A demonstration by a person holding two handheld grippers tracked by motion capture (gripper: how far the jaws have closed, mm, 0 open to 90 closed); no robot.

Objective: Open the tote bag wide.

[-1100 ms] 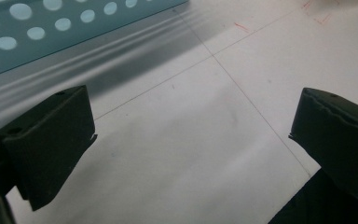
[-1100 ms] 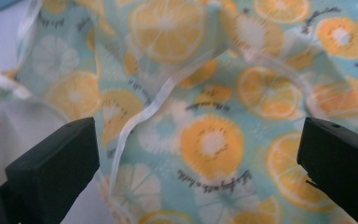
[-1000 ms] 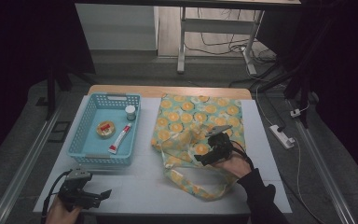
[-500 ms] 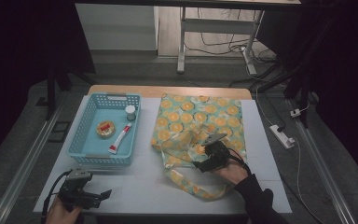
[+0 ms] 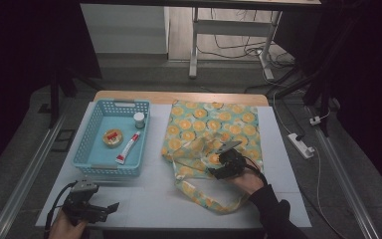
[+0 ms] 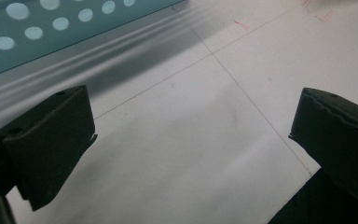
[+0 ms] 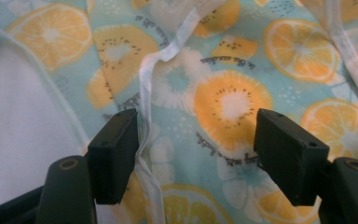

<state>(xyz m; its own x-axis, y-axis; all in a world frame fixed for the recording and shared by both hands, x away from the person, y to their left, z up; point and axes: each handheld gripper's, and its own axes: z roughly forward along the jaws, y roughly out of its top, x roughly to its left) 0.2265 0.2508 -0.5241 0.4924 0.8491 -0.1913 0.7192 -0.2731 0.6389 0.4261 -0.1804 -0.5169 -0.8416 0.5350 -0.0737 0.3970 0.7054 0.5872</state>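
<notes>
While the right gripper, jaws just closing, hovers over the orange-slice-print fabric tote bag right of the blue plastic basket, its hem may slip free. The left gripper rests spread, empty.

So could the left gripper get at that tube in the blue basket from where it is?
Probably yes. The left gripper sits open just before the basket, whose top is uncovered; the tube lies loose inside, so only the near wall needs clearing.

The left gripper rested low with its jaws spread wide. The right gripper pointed forward, its jaws having just been closing, a gap between them.
</notes>
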